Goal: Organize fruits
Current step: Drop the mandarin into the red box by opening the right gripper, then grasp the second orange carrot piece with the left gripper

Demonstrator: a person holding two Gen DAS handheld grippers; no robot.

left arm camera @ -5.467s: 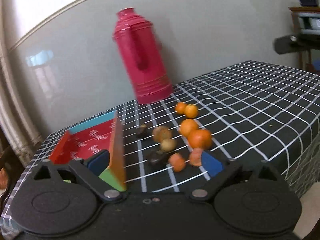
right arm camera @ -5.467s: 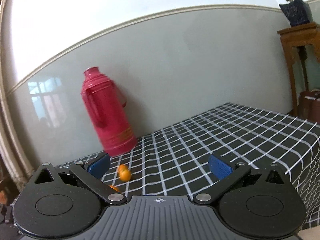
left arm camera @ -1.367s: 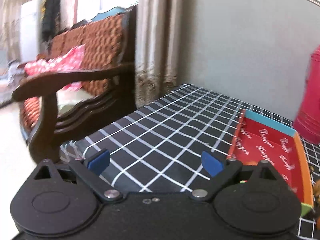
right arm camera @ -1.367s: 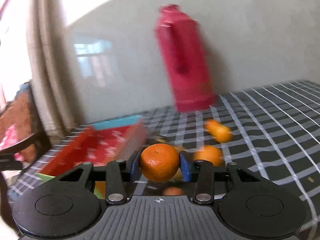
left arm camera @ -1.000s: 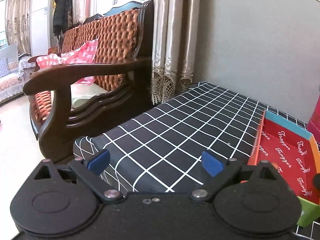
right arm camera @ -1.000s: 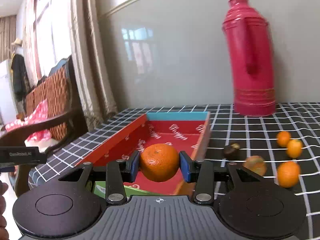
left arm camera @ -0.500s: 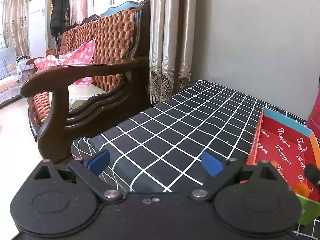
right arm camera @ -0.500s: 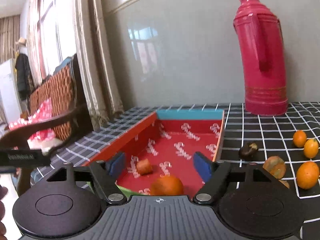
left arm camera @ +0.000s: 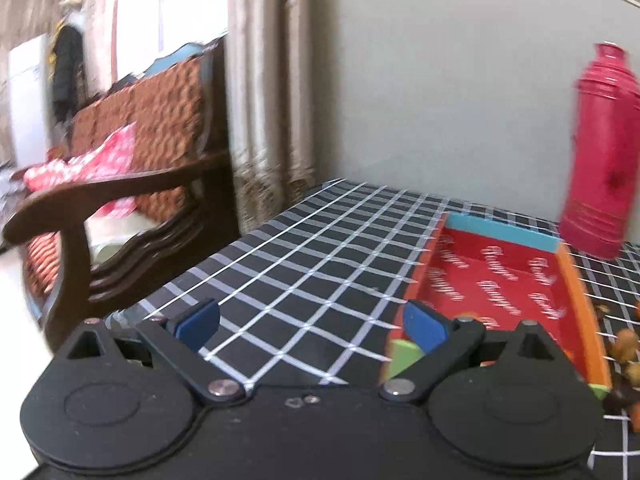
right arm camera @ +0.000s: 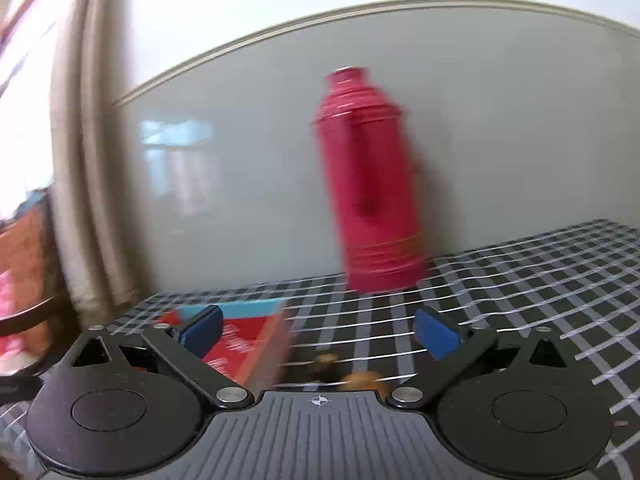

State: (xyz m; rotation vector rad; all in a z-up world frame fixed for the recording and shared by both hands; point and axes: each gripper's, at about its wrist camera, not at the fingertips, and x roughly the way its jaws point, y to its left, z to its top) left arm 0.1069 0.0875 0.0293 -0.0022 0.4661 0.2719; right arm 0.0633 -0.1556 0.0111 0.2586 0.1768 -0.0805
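Observation:
A red tray (left arm camera: 500,280) with orange and blue walls lies on the checked tablecloth; it also shows blurred in the right wrist view (right arm camera: 244,340). My left gripper (left arm camera: 310,326) is open and empty, left of the tray's near corner. My right gripper (right arm camera: 318,332) is open and empty above the table, just right of the tray. Small brown and orange fruits (right arm camera: 360,378) lie low between its fingers. More fruits (left arm camera: 626,344) lie right of the tray in the left wrist view. The tray's near end is hidden behind my fingers.
A tall red thermos (right arm camera: 370,184) stands by the wall behind the tray; it also shows in the left wrist view (left arm camera: 604,152). A wooden sofa (left arm camera: 120,184) and curtains stand past the table's left edge (left arm camera: 224,256).
My right gripper let an orange go into the tray, then swung right toward the loose fruits with open jaws. My left gripper turned right, bringing tray and thermos into view.

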